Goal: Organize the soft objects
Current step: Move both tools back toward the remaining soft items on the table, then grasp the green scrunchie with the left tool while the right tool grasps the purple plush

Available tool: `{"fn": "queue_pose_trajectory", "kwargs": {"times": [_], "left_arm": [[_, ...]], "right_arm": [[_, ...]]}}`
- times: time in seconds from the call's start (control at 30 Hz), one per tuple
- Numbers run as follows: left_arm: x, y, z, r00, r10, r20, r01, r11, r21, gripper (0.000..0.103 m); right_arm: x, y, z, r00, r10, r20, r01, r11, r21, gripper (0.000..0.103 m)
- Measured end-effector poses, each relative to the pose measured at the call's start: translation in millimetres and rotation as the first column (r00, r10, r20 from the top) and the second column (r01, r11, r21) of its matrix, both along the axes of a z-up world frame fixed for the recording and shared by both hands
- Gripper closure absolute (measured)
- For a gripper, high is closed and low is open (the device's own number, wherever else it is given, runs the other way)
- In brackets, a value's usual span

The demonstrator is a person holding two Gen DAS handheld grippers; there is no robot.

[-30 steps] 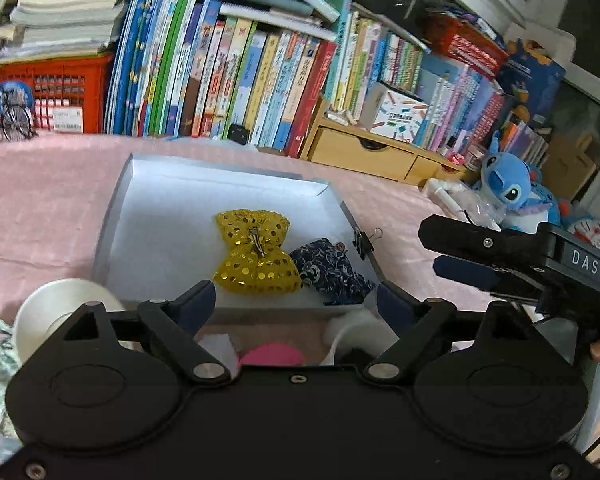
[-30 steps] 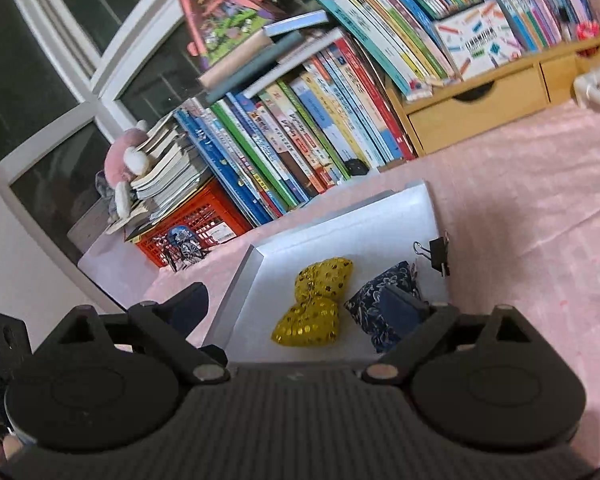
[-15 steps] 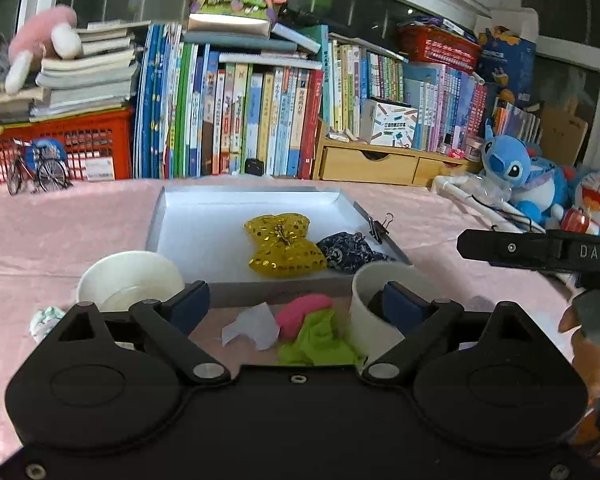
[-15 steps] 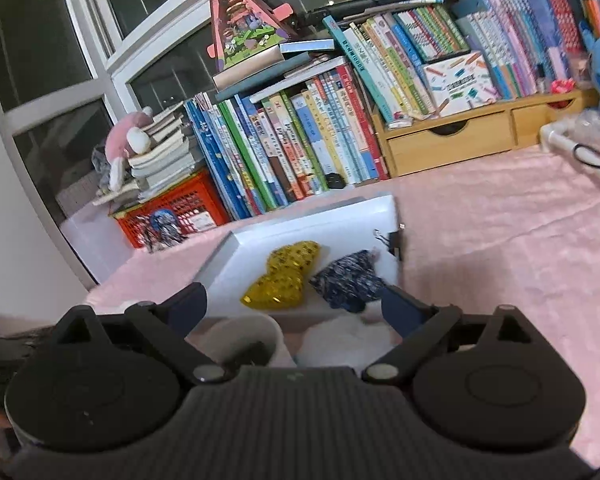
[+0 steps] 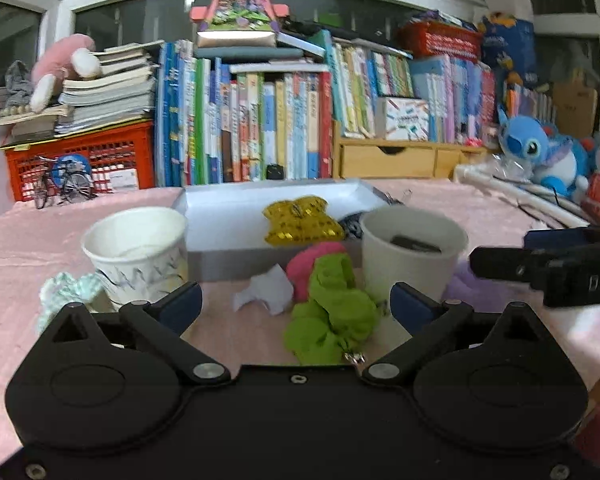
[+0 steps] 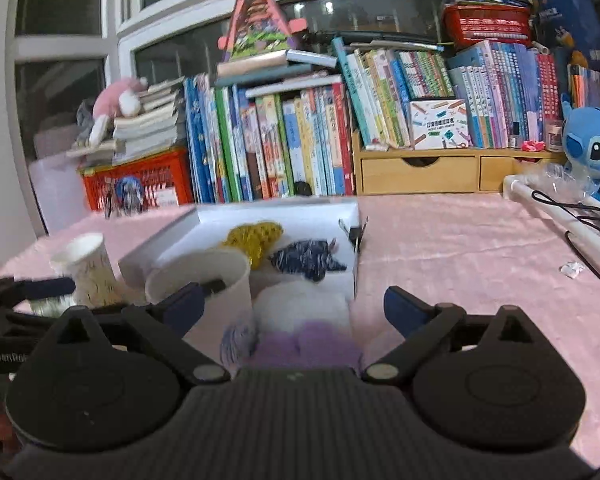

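Approach step, nothing held. Left gripper (image 5: 296, 306) spread wide, jaws just been opening, green cloth (image 5: 332, 320) lying between them, untouched, near side of tray (image 5: 220, 204). Right gripper (image 6: 290, 306) also agape over purple-white plush (image 6: 304, 320). Next, I'd judge: lower, close on cloth.

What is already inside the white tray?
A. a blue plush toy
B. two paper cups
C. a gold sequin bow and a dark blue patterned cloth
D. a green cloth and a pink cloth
C: the gold sequin bow and the dark blue patterned cloth lie inside the white tray.
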State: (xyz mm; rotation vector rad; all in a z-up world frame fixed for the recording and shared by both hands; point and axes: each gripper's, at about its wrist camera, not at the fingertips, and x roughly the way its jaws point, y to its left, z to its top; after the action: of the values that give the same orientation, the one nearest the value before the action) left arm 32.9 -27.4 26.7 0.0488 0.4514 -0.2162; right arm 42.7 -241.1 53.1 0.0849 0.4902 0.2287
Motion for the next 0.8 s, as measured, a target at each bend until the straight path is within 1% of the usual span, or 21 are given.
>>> {"fn": "queue_pose_trajectory", "kwargs": {"times": [0.07, 0.17, 0.23, 0.27, 0.3, 0.33, 0.4, 0.43, 0.57, 0.63, 0.8], "left_arm": [[1.3, -5.0, -6.1, 1.0, -0.004, -0.019, 0.005, 1.0, 0.021, 0.005], [4.7, -12.9, -13.7, 0.998, -0.039, -0.052, 0.042, 0.998, 0.051, 0.016], [6.4, -16.2, -17.2, 0.997, -0.055, -0.063, 0.058, 0.997, 0.048, 0.027], [8.0, -17.7, -18.5, 0.996, -0.061, -0.067, 0.064, 0.997, 0.046, 0.028], [9.8, -19.1, -19.8, 0.995, -0.064, -0.071, 0.067, 0.997, 0.044, 0.033], [12.0, -20.5, -20.1, 0.995, -0.065, -0.074, 0.069, 0.997, 0.041, 0.038], [16.6, -23.0, -21.5, 0.995, -0.066, -0.081, 0.07, 0.997, 0.04, 0.043], [18.7, -24.3, -22.4, 0.994, -0.067, -0.085, 0.071, 0.997, 0.043, 0.048], [23.8, -24.8, -23.9, 0.993, -0.075, -0.087, 0.079, 0.996, 0.049, 0.06], [24.5, -25.2, -23.3, 0.992, -0.086, -0.088, 0.09, 0.995, 0.051, 0.071], [18.8, -27.6, -21.2, 0.992, -0.102, -0.08, 0.109, 0.991, 0.084, 0.085]], "right_arm": [[-4.7, 4.0, -5.4, 1.0, 0.028, -0.008, -0.028, 0.999, -0.026, 0.007], [-12.8, 14.1, -12.1, 0.999, 0.046, -0.002, -0.046, 0.992, -0.118, 0.01], [-16.8, 19.4, -14.9, 0.998, 0.055, 0.003, -0.054, 0.983, -0.176, 0.013], [-17.7, 20.8, -15.9, 0.998, 0.058, 0.002, -0.057, 0.979, -0.196, 0.013], [-17.9, 21.8, -17.0, 0.998, 0.061, -0.002, -0.06, 0.976, -0.209, 0.014], [-17.2, 22.4, -18.0, 0.998, 0.062, -0.006, -0.062, 0.974, -0.219, 0.016], [-15.9, 24.1, -20.3, 0.998, 0.06, -0.014, -0.062, 0.969, -0.238, 0.018], [-14.6, 24.8, -21.7, 0.998, 0.058, -0.018, -0.061, 0.967, -0.247, 0.018], [-11.1, 26.8, -26.8, 0.998, 0.058, -0.033, -0.064, 0.963, -0.263, 0.019], [-7.8, 27.0, -29.2, 0.998, 0.055, -0.039, -0.063, 0.961, -0.27, 0.019], [-1.5, 26.9, -33.2, 0.998, 0.042, -0.053, -0.056, 0.959, -0.277, 0.02]]}}
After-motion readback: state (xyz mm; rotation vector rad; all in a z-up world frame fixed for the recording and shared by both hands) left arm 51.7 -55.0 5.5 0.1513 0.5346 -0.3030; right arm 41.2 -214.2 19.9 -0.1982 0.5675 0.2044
